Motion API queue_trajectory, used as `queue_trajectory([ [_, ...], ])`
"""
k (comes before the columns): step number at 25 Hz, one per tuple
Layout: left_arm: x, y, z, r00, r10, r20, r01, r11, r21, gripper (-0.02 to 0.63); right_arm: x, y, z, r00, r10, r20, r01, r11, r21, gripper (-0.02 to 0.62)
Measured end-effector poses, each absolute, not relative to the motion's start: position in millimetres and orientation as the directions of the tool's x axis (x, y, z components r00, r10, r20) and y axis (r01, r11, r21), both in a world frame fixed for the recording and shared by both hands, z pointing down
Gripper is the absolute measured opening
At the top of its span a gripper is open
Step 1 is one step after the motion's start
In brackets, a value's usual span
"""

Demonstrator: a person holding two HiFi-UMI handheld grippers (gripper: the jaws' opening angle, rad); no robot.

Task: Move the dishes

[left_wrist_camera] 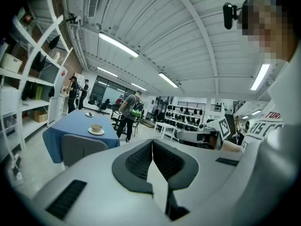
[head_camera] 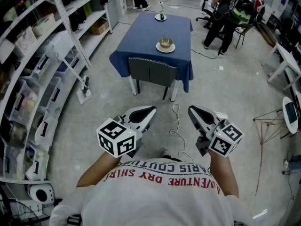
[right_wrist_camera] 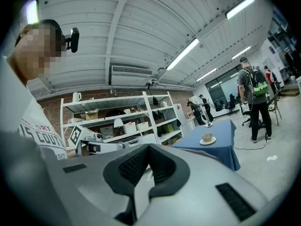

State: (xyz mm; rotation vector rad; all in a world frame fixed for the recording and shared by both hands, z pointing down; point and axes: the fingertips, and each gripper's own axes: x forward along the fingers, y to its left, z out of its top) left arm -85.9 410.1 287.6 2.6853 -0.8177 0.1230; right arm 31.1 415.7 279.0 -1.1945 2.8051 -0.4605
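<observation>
A tan bowl on a white plate (head_camera: 165, 44) stands on the blue-clothed table (head_camera: 141, 36) ahead; it also shows as the bowl and plate (left_wrist_camera: 96, 129) in the left gripper view and the bowl and plate (right_wrist_camera: 207, 138) in the right gripper view. A second small plate (head_camera: 161, 17) with something dark sits at the table's far end. My left gripper (head_camera: 149, 111) and right gripper (head_camera: 192, 110) are held near my chest, well short of the table. Both are shut with nothing between the jaws.
A grey chair (head_camera: 151, 72) stands at the table's near edge. White shelving (head_camera: 51, 55) lines the left side. A cable (head_camera: 176, 126) lies on the floor. A person (head_camera: 228, 13) stands by a chair at the far right; a folding rack (head_camera: 270, 126) is right.
</observation>
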Motion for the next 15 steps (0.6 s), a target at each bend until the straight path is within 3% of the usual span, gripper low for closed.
queue_trajectory([
  [15,-85.8,393.1,301.0,0.83,-0.523,0.195,-0.558,-0.772,0.305,0.028,47.7,403.2,289.4,-0.666,-0.745,0.042,-0.715,0.622,-0.32,0.026],
])
